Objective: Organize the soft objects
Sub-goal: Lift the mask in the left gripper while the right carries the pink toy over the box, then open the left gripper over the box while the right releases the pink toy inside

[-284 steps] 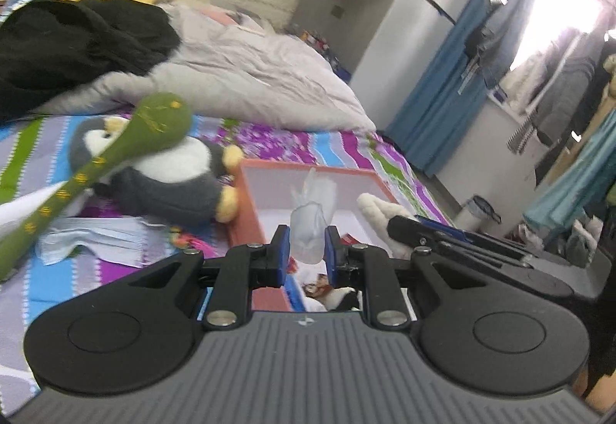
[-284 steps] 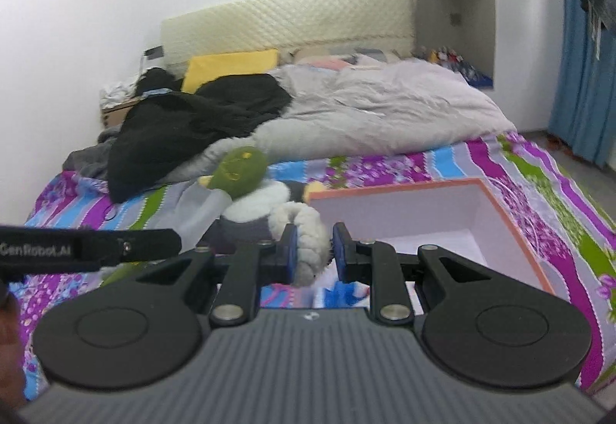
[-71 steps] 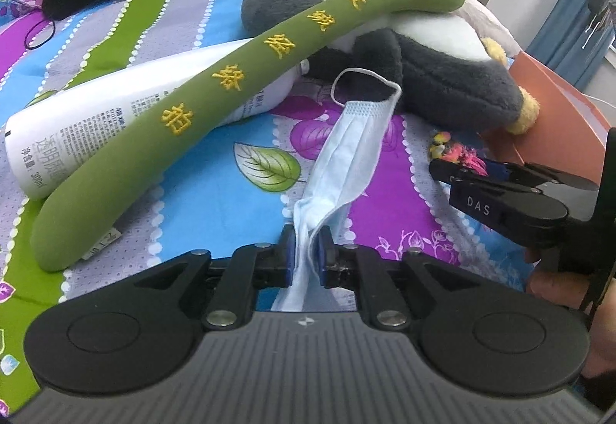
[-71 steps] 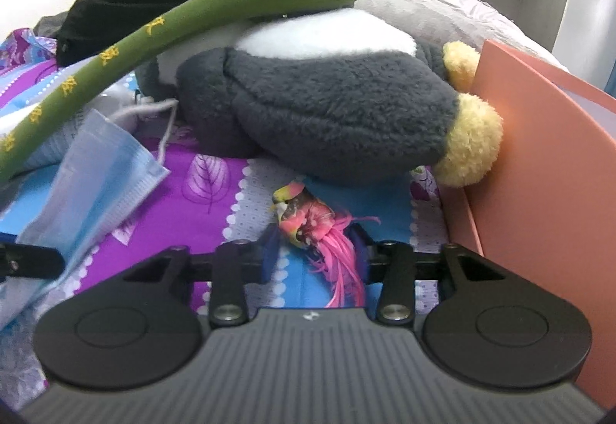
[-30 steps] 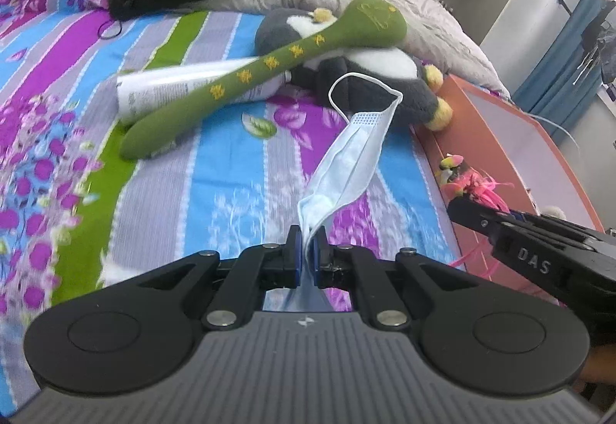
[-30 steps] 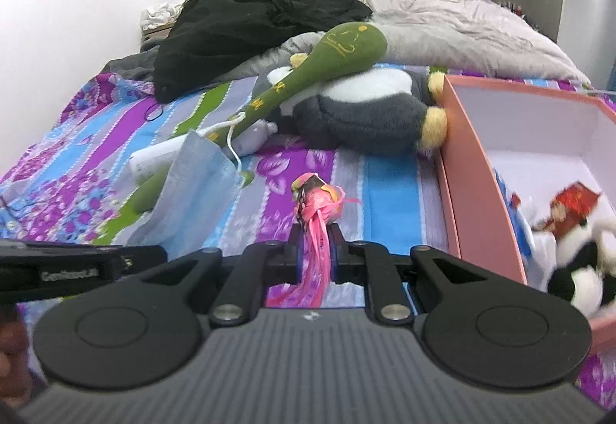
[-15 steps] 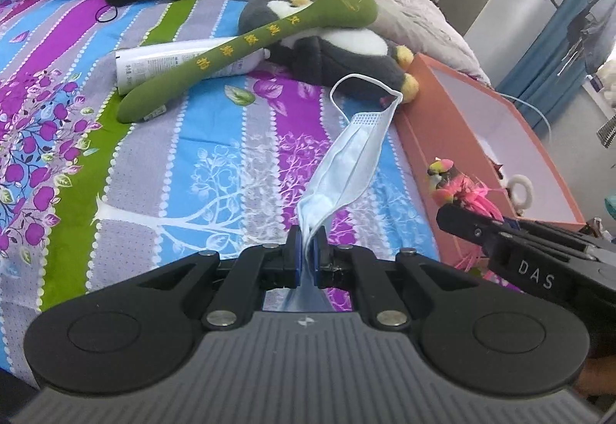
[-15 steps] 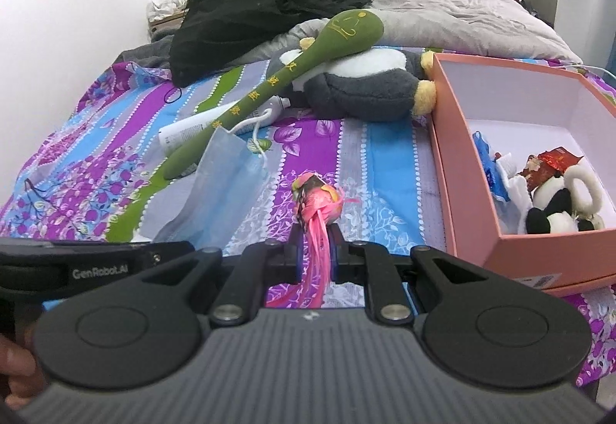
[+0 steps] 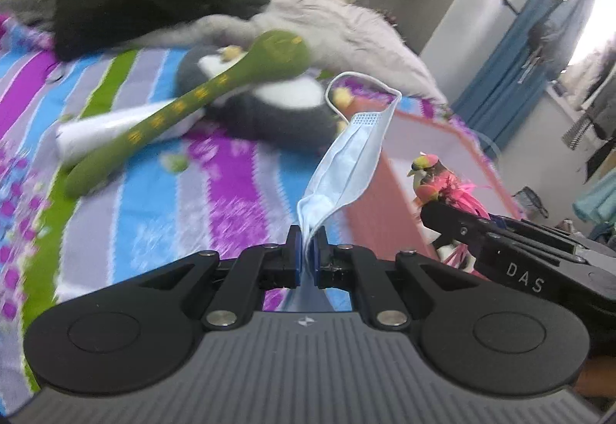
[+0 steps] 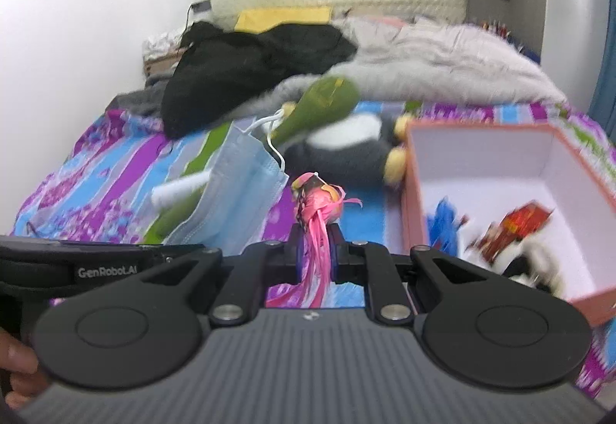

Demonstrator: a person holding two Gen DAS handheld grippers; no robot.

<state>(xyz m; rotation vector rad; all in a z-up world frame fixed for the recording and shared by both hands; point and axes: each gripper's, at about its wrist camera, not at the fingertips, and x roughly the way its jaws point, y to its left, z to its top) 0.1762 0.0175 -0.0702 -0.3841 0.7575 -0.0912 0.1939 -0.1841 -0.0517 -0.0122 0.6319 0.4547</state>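
The left gripper (image 9: 307, 251) is pinched tight on the lower end of a blue face mask (image 9: 348, 170), whose long axis runs up and away from the fingers, leaning slightly right, with the white ear loop arching at its far tip. The right gripper (image 10: 315, 251) is clamped on the pink streamers of a small feathered bird toy (image 10: 317, 199); the toy's head stands up above the fingers and the streamers trail down toward the camera. Both items are held in the air above the striped bed (image 9: 165, 201), the bird toy near the left wall of the pink box (image 10: 414, 201) (which already holds small plush toys, blurred). Behind, a long green plush (image 9: 192, 108) lies diagonally across a grey penguin plush (image 9: 277, 112), its head toward the headboard end. Compared with half a second ago, both views sit lower and closer to the bed, and the box looms larger on the right.
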